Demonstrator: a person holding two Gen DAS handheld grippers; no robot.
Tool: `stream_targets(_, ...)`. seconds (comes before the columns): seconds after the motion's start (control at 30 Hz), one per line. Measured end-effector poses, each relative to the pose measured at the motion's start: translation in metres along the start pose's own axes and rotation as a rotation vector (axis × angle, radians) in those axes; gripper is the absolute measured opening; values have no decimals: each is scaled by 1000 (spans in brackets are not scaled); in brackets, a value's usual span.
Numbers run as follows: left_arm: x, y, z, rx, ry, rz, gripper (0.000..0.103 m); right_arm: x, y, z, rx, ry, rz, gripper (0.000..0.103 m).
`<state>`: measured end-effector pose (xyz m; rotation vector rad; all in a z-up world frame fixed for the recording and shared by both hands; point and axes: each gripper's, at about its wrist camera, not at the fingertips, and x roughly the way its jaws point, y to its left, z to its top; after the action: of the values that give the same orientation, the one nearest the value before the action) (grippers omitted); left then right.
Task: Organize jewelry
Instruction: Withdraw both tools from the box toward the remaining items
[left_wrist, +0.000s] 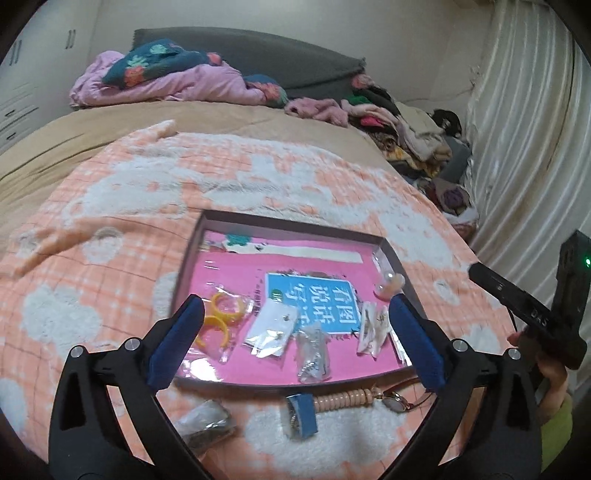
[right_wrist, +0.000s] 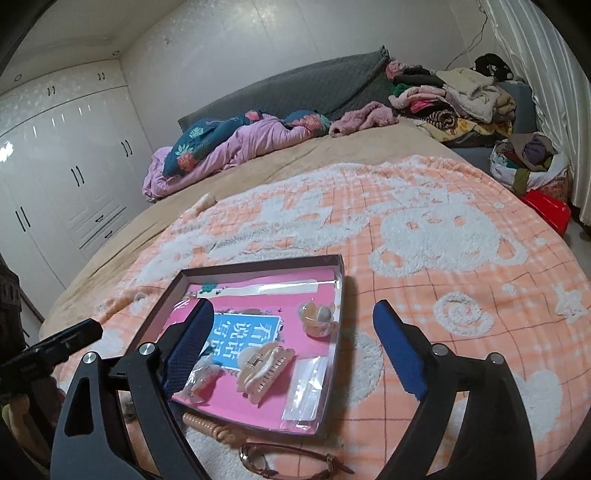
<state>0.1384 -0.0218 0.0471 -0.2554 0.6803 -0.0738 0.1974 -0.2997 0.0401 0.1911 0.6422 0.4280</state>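
Note:
A shallow box with a pink floor (left_wrist: 229, 258) (right_wrist: 334, 295) lies on the orange-and-white blanket. In it are yellow rings in a bag (left_wrist: 221, 314), small clear bags (left_wrist: 271, 328), a beige hair claw (right_wrist: 264, 369) and a small round clip (right_wrist: 317, 315). In front of the box lie a beaded bracelet (left_wrist: 343, 398) (right_wrist: 205, 424), a watch (right_wrist: 280, 461) (left_wrist: 397, 400), a blue-backed packet (left_wrist: 301, 413) and a clear bag (left_wrist: 207, 424). My left gripper (left_wrist: 295, 332) is open and empty above the box's near edge. My right gripper (right_wrist: 291, 343) is open and empty over the box's right side.
The bed carries a purple quilt (right_wrist: 236, 147) and piled clothes (right_wrist: 461, 99) at the far end. White wardrobes (right_wrist: 66, 177) stand on the left and a curtain (left_wrist: 524, 129) on the right. A red tub (right_wrist: 546, 210) sits beside the bed.

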Motion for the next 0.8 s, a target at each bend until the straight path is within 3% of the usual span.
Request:
stream_targets(0.27,-25,14,2,-20,-28,23,93,-21,8,-2,-23,-35,5,87)
stream_targets(0.8,-52,4,-11,56,-56,38,93,-46,29,-15,-87,-35,14,88)
